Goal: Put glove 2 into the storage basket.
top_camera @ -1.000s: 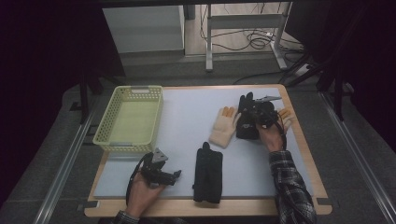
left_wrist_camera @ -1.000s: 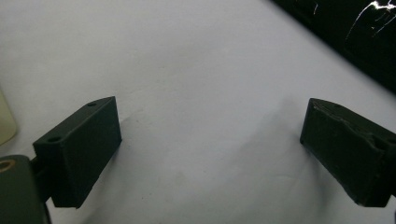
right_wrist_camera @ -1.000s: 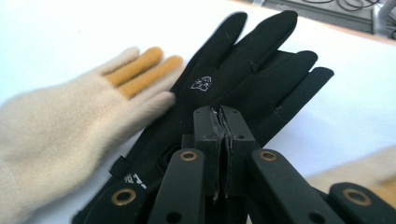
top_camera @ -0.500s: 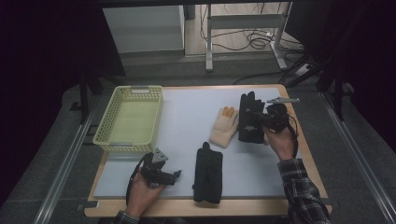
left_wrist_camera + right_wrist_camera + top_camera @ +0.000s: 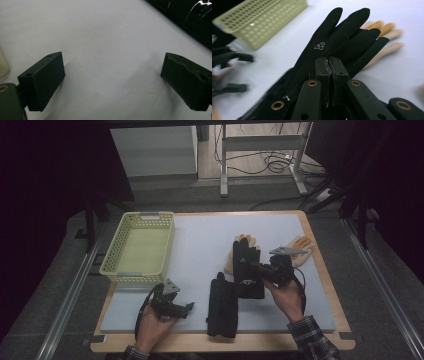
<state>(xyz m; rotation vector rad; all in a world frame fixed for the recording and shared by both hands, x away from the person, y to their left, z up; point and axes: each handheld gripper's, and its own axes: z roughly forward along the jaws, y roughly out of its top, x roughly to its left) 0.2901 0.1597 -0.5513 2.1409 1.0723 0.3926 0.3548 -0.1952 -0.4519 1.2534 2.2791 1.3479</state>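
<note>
Carrying step — right gripper point(image 5: 251, 266) jaws pinched shut on black glove point(image 5: 332, 45), lifted off the counter point(image 5: 200, 245). Left gripper point(image 5: 189, 307) jaws wide, nothing between. Next, probably: set glove on the black pair point(image 5: 222, 305) below the jaws.

Black glove point(image 5: 329, 47) hides tan glove's point(image 5: 384, 37) palm.
</note>
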